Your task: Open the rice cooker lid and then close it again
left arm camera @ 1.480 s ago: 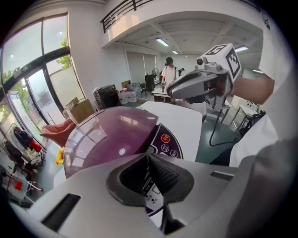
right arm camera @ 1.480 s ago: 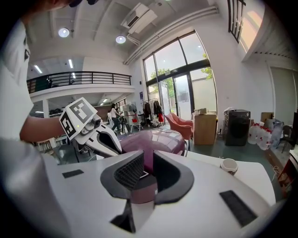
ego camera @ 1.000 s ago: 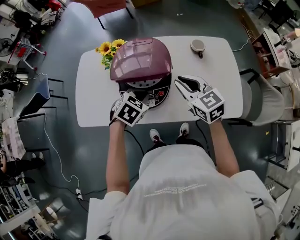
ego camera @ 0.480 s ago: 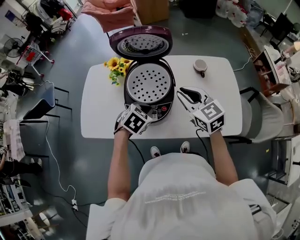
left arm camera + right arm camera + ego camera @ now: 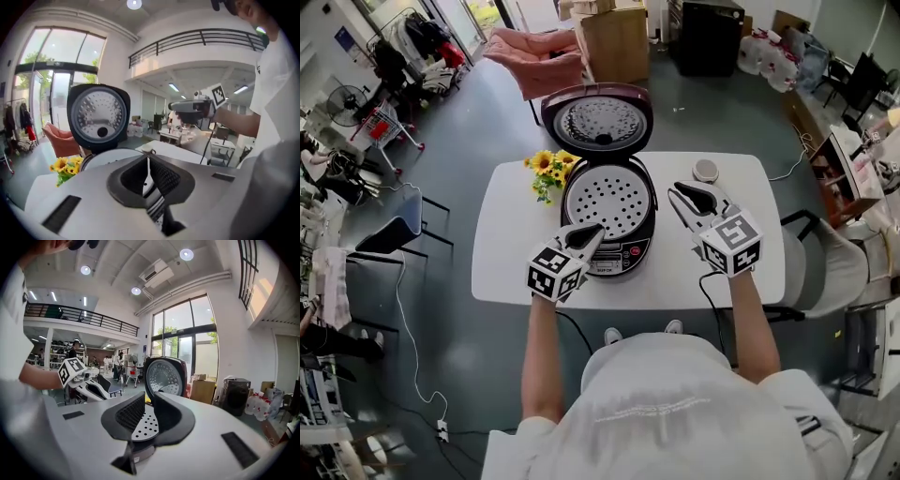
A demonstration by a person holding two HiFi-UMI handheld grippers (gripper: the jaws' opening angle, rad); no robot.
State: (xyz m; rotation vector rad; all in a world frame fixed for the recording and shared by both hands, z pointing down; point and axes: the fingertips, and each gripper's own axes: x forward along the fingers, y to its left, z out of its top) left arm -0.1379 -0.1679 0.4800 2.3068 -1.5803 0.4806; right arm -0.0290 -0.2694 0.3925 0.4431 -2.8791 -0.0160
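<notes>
The dark purple rice cooker (image 5: 609, 211) stands on the white table (image 5: 511, 272). Its lid (image 5: 597, 120) is swung fully up and back, showing its silver inner plate. A perforated steamer tray (image 5: 607, 202) fills the pot. My left gripper (image 5: 596, 230) hovers over the cooker's front control panel, shut and empty. The right gripper (image 5: 676, 191) floats just right of the cooker, jaws slightly parted around nothing. The left gripper view shows the left gripper (image 5: 148, 154) aimed at the upright lid (image 5: 97, 119). In the right gripper view the right gripper (image 5: 149, 398) frames the tray (image 5: 145, 426) and lid (image 5: 164, 375).
Sunflowers (image 5: 547, 172) lie at the cooker's left rear. A small round cup (image 5: 705, 170) sits at the table's far right side. A pink armchair (image 5: 539, 56) and cardboard boxes (image 5: 614, 37) stand beyond the table, a grey chair (image 5: 825, 253) to its right.
The lid went from closed to standing fully open. Both grippers lifted off the cooker's front, and the left one now points across the control panel.
</notes>
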